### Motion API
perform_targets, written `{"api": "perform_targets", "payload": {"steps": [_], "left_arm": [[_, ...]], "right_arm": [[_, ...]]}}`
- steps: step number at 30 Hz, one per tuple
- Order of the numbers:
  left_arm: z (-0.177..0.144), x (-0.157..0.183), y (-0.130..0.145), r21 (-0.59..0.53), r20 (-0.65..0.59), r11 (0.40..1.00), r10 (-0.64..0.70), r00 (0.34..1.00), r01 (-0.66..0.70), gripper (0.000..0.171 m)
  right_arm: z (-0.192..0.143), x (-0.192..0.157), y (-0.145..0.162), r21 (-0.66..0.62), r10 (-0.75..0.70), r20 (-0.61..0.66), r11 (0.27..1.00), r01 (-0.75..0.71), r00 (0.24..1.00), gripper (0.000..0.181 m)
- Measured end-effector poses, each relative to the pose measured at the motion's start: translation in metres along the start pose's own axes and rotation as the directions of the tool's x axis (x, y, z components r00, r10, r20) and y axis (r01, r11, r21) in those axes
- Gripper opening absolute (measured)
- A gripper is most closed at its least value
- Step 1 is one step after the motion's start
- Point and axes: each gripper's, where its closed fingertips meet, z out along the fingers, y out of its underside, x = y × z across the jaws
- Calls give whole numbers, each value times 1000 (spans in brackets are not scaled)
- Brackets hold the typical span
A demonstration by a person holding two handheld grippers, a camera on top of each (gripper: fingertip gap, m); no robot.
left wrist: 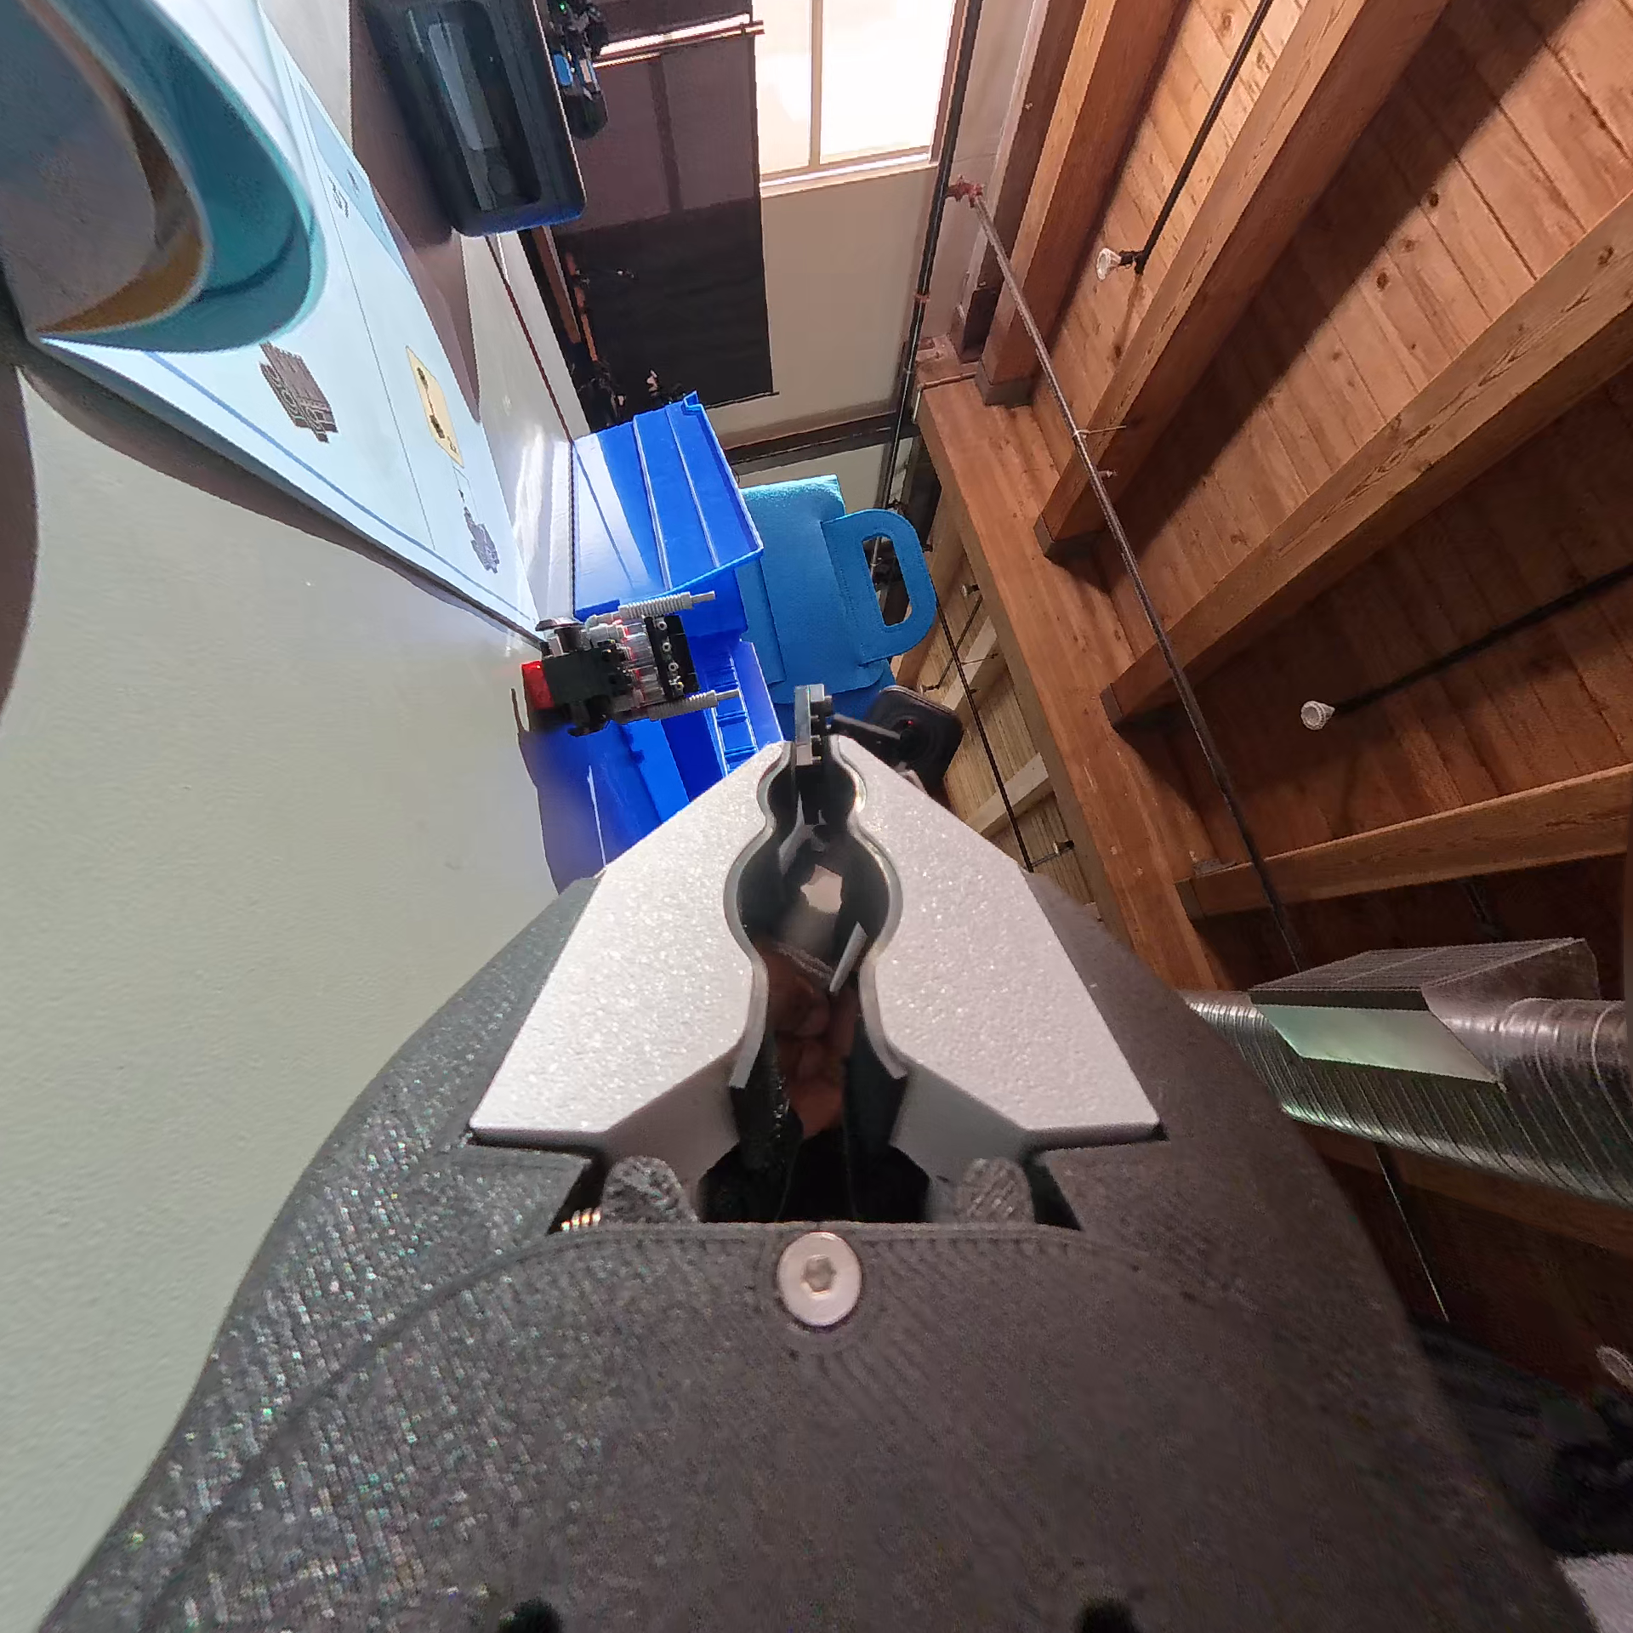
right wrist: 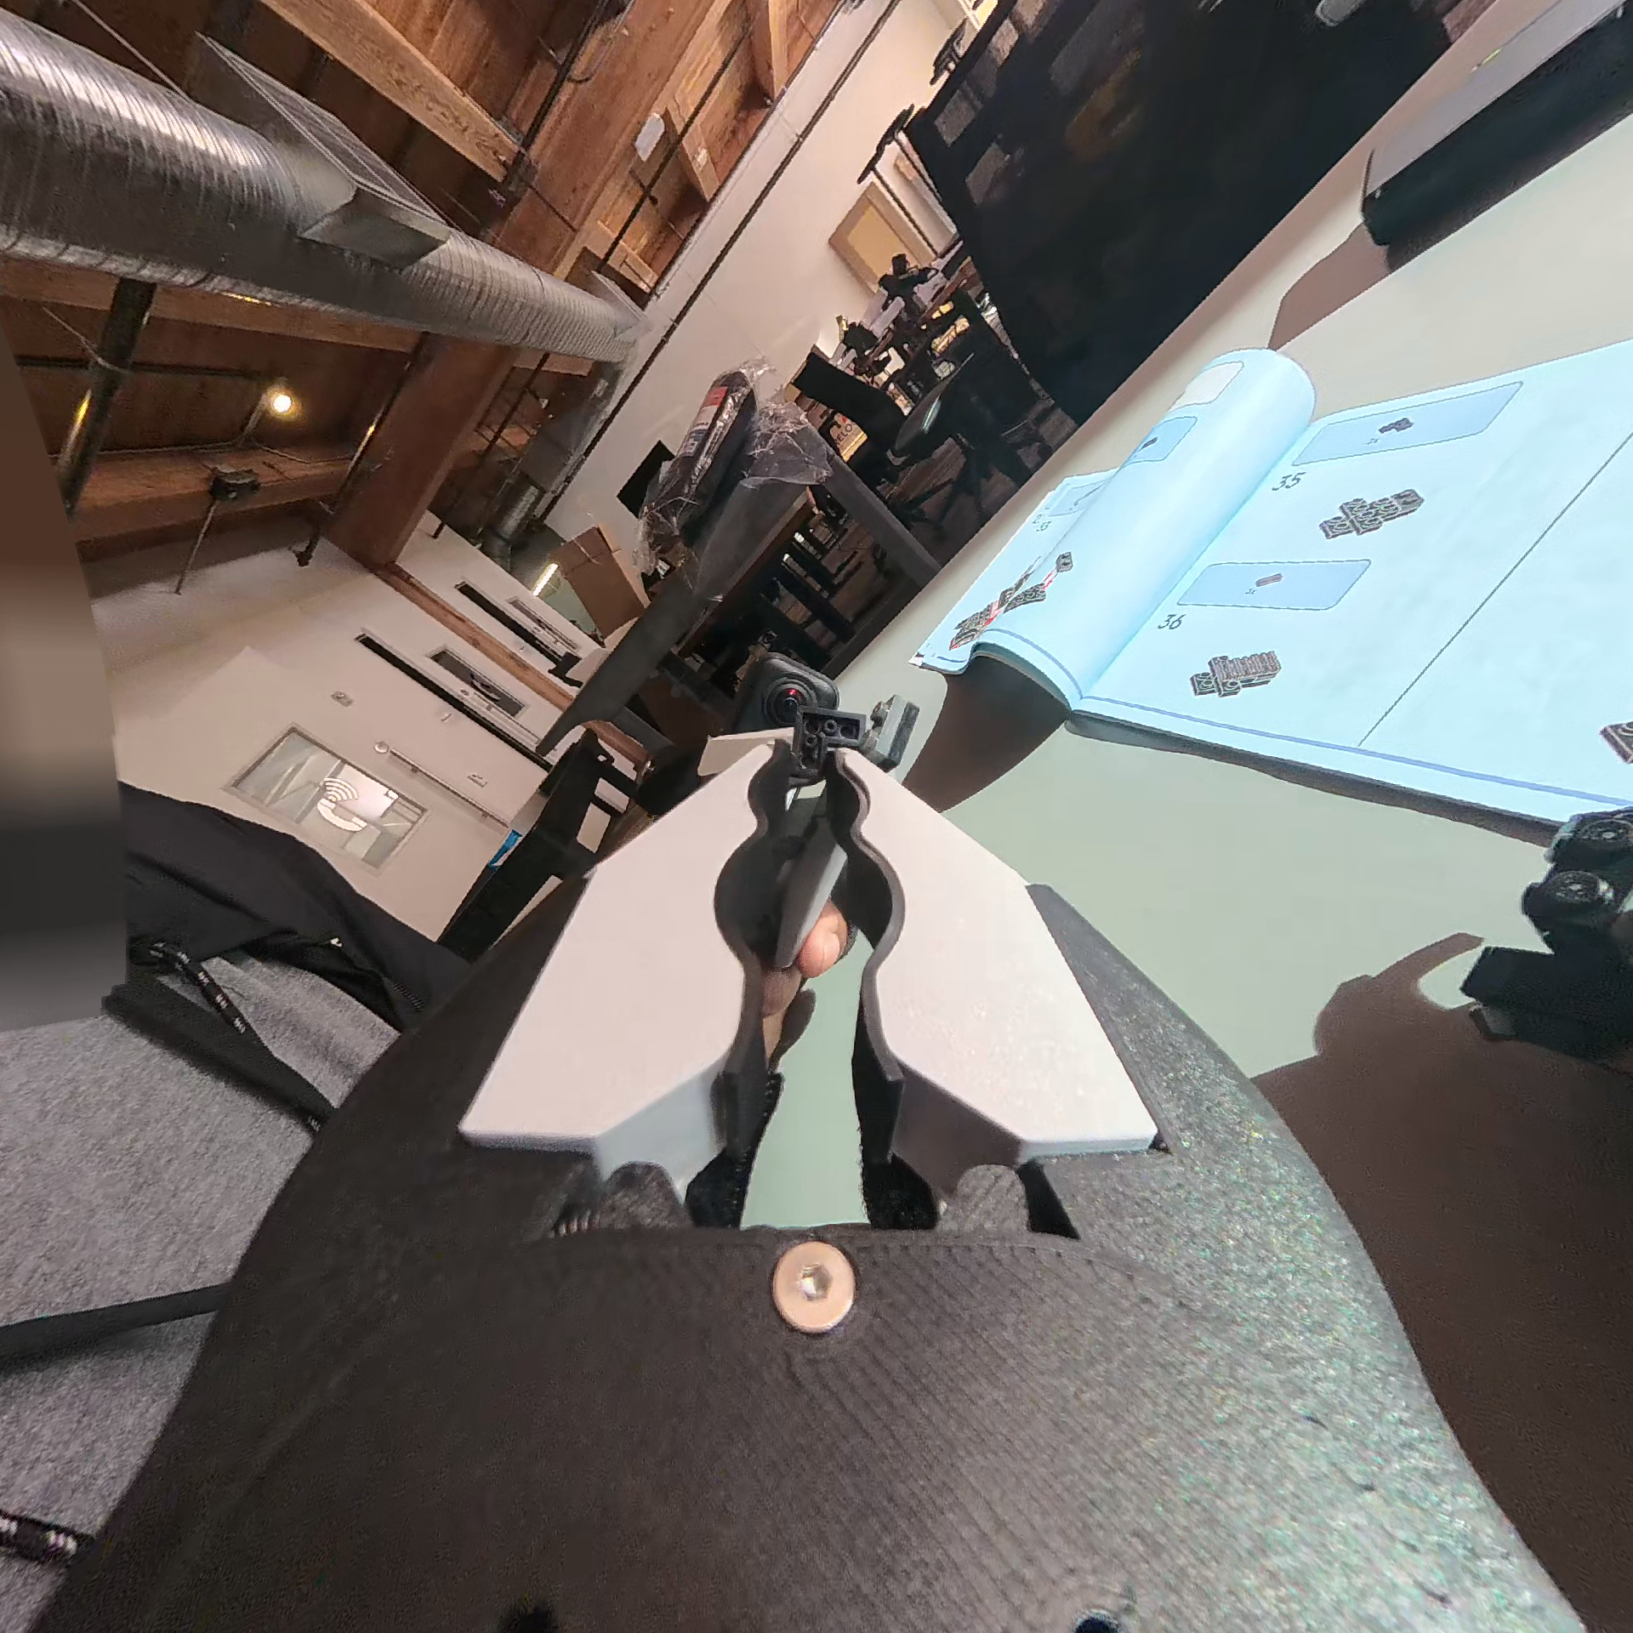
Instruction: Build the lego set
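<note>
A small grey lego piece (left wrist: pixel 806 726) stands lengthwise out of the left gripper (left wrist: pixel 811 751), pinched at its tips. The right gripper (right wrist: pixel 817 751) clamps a black lego piece (right wrist: pixel 826 732) whose holed face looks toward its camera, the two pieces nearly meeting above the pale table (right wrist: pixel 1193 884). The half-built model (left wrist: pixel 619 658) rests beside a blue bin (left wrist: pixel 663 495), the instruction booklet (right wrist: pixel 1325 574) lying open nearby.

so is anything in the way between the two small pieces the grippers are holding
Nothing visible. The left gripper pinches a small grey lego piece and the right gripper a small black lego piece. In the right wrist view the grey piece sits just beside the black one, with only air between them.
</note>
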Motion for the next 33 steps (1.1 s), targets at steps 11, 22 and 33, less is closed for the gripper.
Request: {"api": "perform_targets", "payload": {"steps": [11, 22, 33], "left_arm": [[-2, 2, -3, 20, -13, 1000, 1, 1000, 0, 5], [-2, 5, -1, 11, -30, 1000, 5, 1000, -5, 5], [-2, 6, -1, 10, -38, 1000, 6, 999, -6, 5]], "right_arm": [[5, -14, 12, -65, 65, 97, 996, -59, 993, 9], [3, -9, 7, -36, 114, 91, 993, -111, 989, 8], [0, -8, 2, -13, 132, 100, 991, -131, 986, 8]]}}
